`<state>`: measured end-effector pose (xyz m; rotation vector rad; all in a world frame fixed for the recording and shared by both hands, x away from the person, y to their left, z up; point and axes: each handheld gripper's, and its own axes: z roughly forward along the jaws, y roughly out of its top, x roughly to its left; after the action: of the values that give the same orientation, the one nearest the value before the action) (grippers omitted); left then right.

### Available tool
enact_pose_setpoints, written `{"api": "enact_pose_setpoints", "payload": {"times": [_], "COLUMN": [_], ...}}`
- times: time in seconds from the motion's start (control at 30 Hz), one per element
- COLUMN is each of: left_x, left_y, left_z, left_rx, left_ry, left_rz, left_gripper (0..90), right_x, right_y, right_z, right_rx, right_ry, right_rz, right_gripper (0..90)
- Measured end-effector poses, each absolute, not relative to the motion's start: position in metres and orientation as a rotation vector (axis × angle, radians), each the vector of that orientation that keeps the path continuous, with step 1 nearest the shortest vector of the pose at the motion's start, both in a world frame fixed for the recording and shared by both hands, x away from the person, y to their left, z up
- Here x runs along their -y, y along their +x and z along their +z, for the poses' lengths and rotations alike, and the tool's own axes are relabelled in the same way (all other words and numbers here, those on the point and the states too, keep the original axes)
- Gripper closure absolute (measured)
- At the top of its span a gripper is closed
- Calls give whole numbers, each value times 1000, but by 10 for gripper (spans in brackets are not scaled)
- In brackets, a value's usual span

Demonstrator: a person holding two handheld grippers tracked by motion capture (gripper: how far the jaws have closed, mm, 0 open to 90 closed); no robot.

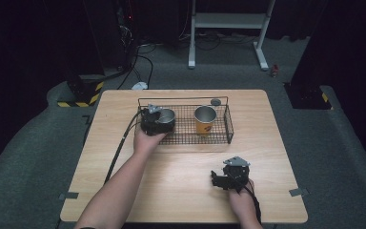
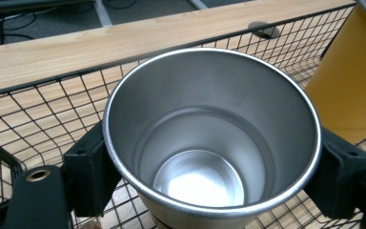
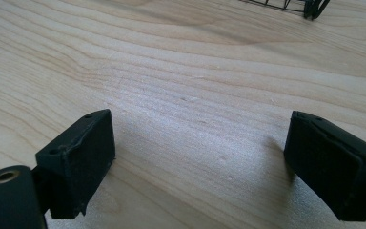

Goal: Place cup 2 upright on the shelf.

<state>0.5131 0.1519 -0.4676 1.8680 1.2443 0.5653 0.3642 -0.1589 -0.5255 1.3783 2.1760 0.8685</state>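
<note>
Left gripper (image 1: 158, 120) clamped on steel cup (image 2: 212, 138), jaws on opposite walls, cup upright over left end of wire basket (image 1: 228, 125) for placing beside yellow cup (image 1: 205, 119). Right gripper (image 1: 225, 177) idle, jaws spread wide over bare table (image 1: 181, 191), near right.

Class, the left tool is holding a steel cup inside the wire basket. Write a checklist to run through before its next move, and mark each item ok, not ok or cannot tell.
1. Left tool clamps the steel cup from both sides: ok.
2. Cup upright: ok.
3. Cup is inside the wire basket: ok.
4. Cup stands apart from the yellow cup: ok, a gap shows in the high view.
5. Cup's base rests on the basket floor: cannot tell.
6. Right tool is open, empty and out of the way on the table: ok.
</note>
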Motion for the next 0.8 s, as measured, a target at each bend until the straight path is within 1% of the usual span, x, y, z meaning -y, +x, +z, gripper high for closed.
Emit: {"api": "enact_pose_setpoints", "payload": {"times": [0.8], "left_x": [-148], "left_y": [518], "left_z": [-475], "left_rx": [-1285], "left_ry": [1923], "left_rz": [549], "left_gripper": [188], "right_x": [159], "right_y": [364], "right_z": [-526], "right_rx": [-2178], "right_ry": [1375], "right_rz": [872], "right_gripper": [100]}}
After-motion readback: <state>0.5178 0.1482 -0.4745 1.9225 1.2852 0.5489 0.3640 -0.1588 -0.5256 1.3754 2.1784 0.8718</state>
